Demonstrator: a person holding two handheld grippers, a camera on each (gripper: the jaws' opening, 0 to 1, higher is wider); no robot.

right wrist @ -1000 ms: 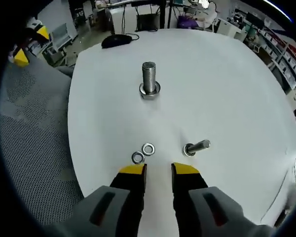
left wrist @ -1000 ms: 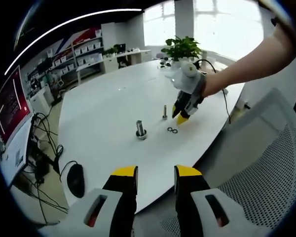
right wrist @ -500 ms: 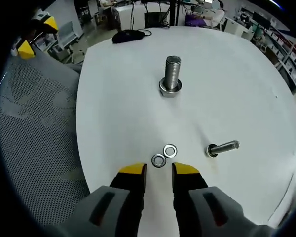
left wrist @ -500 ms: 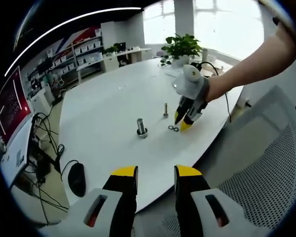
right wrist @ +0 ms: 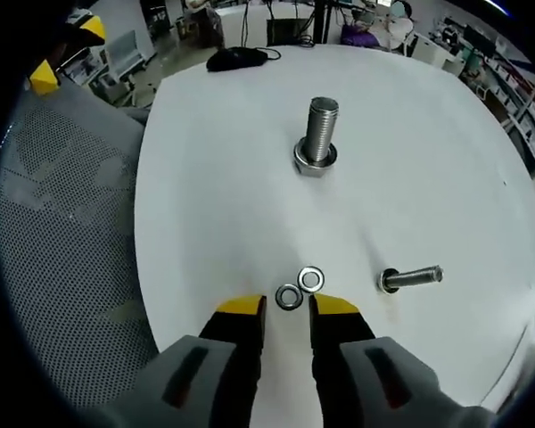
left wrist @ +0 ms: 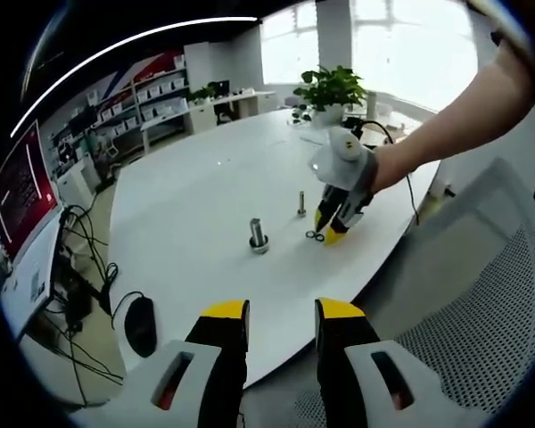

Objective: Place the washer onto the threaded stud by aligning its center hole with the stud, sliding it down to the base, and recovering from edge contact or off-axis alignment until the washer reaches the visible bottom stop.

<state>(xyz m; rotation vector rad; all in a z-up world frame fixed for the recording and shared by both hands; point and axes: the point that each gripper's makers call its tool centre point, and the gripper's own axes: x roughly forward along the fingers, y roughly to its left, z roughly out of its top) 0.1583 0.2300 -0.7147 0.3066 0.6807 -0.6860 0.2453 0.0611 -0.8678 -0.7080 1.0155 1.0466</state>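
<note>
Steel washers [right wrist: 300, 287], two touching, flat on white table [right wrist: 214, 205], just ahead of right gripper [right wrist: 285, 307] tips. Jaws parted a narrow gap, grasping nothing, nearer washer level with the gap. Large threaded stud [right wrist: 318, 136] upright farther out; small bolt [right wrist: 411, 278] standing to the right of the washers. Left gripper [left wrist: 282, 311] off the table edge, jaws apart, empty. Black mouse [left wrist: 140, 325] near that edge; mesh chair [right wrist: 62, 232] beside table.

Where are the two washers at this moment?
In the right gripper view, the two washers lie flat on the white table, side by side, just beyond the right claw tips.
</note>
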